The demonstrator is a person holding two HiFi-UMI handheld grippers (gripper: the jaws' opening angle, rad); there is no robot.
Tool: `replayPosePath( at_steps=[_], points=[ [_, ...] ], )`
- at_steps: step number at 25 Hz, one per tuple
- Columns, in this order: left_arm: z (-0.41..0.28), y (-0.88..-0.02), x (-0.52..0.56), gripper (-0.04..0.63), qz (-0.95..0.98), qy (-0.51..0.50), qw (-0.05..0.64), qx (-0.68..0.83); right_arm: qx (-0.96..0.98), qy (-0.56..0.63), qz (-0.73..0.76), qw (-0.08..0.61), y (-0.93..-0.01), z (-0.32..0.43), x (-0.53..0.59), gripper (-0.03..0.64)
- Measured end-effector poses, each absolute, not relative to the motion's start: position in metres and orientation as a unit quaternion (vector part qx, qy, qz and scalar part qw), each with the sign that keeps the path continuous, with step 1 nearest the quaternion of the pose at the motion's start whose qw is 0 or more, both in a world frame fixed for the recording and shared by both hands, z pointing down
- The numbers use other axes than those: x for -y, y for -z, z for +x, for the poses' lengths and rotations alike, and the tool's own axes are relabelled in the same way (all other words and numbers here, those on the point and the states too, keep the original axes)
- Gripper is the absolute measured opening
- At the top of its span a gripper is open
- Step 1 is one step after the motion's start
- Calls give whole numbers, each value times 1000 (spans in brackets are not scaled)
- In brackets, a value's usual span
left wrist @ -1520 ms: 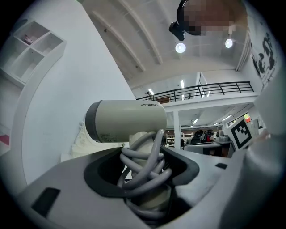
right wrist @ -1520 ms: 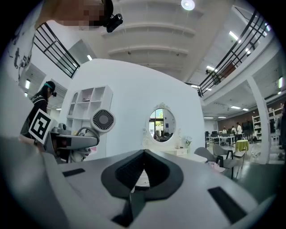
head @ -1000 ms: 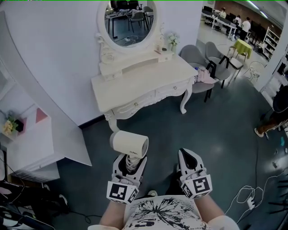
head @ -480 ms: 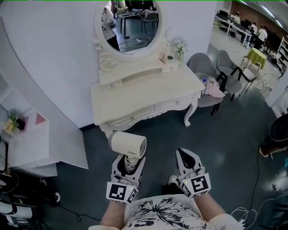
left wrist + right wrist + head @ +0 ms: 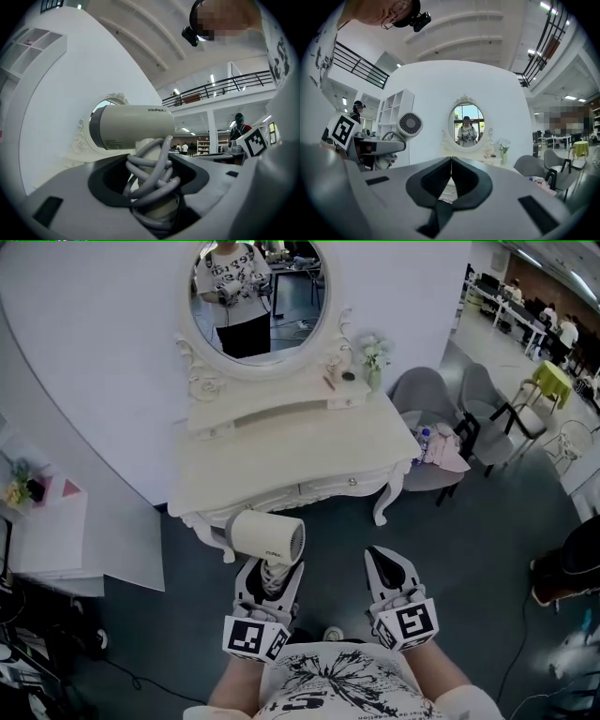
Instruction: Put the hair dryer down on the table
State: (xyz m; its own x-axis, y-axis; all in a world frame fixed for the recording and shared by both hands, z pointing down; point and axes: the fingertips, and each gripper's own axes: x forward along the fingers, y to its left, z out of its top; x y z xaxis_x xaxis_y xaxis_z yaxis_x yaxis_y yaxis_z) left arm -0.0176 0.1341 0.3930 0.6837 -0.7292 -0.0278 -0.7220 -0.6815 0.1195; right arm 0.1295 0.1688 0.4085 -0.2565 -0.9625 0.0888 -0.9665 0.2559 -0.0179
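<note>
**Cream plastic hair dryer (image 5: 268,537) held upright before the ornate white bench (image 5: 281,451).**
Your left gripper (image 5: 270,576) has its jaws clenched on the handle, which is wound with grey cord (image 5: 150,168). This keeps the dryer steady in the air, not yet on the bench. Your right gripper (image 5: 384,563), jaws pressed together and empty, stays clear alongside.

Even, bright indoor light — heavy fisheye bending, dark vignetted corners
</note>
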Motion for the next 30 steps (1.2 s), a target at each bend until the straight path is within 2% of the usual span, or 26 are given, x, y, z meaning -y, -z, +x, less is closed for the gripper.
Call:
replayPosePath(
  at_steps=[10,20,30],
  points=[
    [7,-404,-71,265,909,17,48,413,795,-57,604,21,-425,160,-97,18],
    [26,-391,69,265,914,31,44,402,791,-54,609,26,-417,170,40,18],
    [11,-402,212,265,913,25,37,406,788,-45,614,29,-424,168,185,18]
  ],
)
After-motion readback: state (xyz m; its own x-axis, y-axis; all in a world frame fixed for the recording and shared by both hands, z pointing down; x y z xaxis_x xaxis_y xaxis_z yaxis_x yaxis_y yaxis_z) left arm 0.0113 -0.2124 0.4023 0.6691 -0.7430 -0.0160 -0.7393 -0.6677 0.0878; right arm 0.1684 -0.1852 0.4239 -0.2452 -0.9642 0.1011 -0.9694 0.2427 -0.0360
